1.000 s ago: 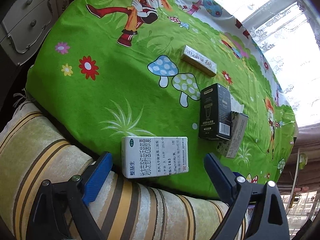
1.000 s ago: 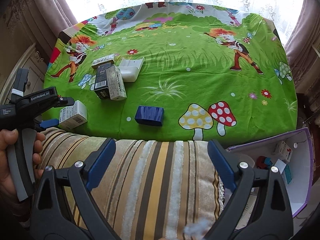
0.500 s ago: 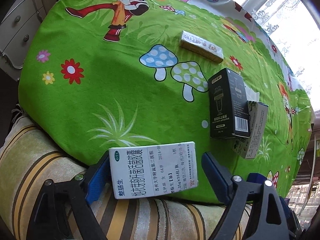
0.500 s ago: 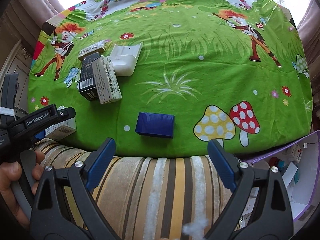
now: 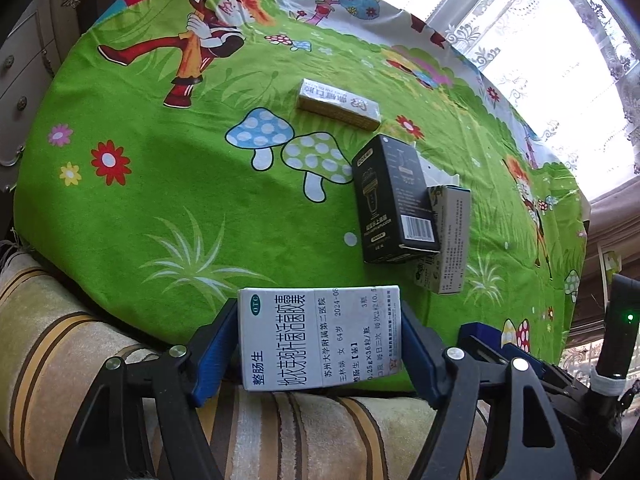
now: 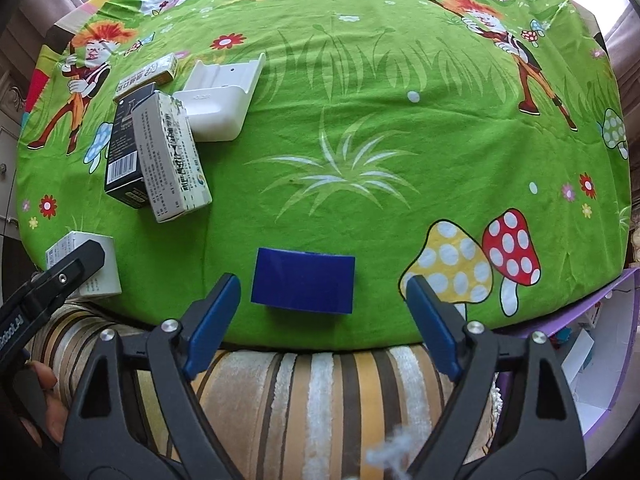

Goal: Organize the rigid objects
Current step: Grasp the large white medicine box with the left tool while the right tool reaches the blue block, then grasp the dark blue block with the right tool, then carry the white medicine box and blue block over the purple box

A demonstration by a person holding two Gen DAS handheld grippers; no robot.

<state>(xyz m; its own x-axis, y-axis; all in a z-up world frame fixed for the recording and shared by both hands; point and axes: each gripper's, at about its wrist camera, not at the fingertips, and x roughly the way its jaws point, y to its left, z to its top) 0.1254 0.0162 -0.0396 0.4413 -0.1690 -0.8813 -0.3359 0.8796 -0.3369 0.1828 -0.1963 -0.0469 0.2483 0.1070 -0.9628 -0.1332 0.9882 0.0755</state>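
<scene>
Two blue-padded tongs work low in your frames: your left gripper (image 5: 318,344) is closing, pads touching the white medicine box (image 5: 318,338) at the green cloth's (image 5: 168,184) near edge; your right gripper (image 6: 322,318) is closing too, pads apart from the blue box (image 6: 304,285) between them. Upper left, a black box (image 6: 124,152) touches a grey carton (image 6: 170,160).

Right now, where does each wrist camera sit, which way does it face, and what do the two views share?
Left wrist: on the left gripper, looking steeply down at the near edge of the green sheet; its jaws are closing, blue pads flanking the white medicine box.
Right wrist: on the right gripper, looking down at the blue box, jaws closing with gaps either side; a hand shows at lower left.
Shared: the sheet, the white medicine box, the black box and the striped cushion.
</scene>
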